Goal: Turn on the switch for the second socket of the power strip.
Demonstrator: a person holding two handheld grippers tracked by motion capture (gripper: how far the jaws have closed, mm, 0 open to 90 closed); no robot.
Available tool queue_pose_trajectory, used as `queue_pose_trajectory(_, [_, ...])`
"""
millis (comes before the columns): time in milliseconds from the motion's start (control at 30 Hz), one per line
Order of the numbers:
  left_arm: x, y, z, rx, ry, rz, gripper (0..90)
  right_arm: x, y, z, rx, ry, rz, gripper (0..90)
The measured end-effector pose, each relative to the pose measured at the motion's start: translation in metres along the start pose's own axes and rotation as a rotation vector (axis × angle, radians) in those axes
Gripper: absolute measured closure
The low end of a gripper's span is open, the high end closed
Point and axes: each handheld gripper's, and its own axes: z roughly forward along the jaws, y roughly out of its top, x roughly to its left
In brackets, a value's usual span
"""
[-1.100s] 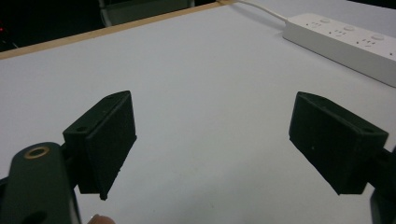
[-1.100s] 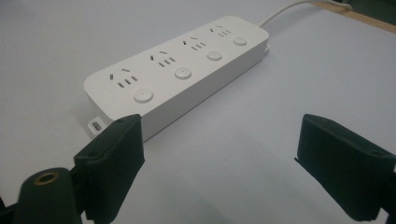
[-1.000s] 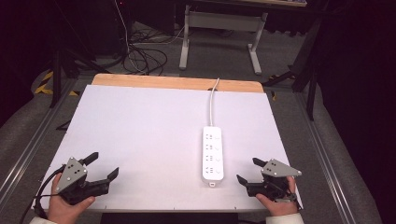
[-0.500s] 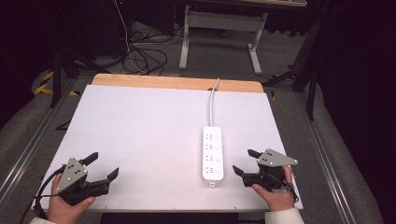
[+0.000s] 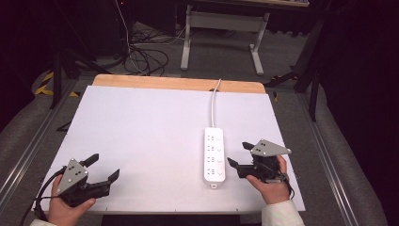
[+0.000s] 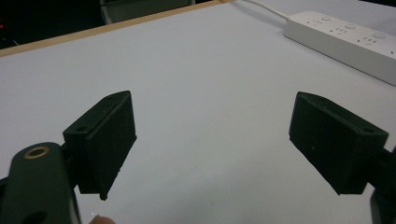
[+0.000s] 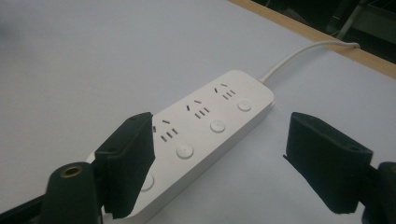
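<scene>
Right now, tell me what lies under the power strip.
The power strip lies flat on the white table, its cord running to the far edge. Whatever might be beneath its body is covered and cannot be seen.

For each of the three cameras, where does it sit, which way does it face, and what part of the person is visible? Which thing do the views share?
High view: above the person's side, looking forward and down on the table; both hands show, holding the left tool and right tool.
Left gripper view: rides the left tool, looking across the table; its open jaws show.
Right gripper view: rides the right tool, facing the power strip; its open jaws show.
Shared: all three views show the power strip and its cord.
</scene>
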Motion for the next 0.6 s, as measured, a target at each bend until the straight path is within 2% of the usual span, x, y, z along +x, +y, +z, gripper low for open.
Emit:
queue_pose_trajectory(267, [0.0,0.0,0.001,0.006,0.0,0.001,15.3,0.0,0.014,0.013,0.005,0.009,-0.011,25.5])
queue_pose_trajectory(600, [0.001,-0.001,0.001,0.012,0.0,-0.005,15.3,0.0,0.024,0.026,0.012,0.018,-0.016,26.1])
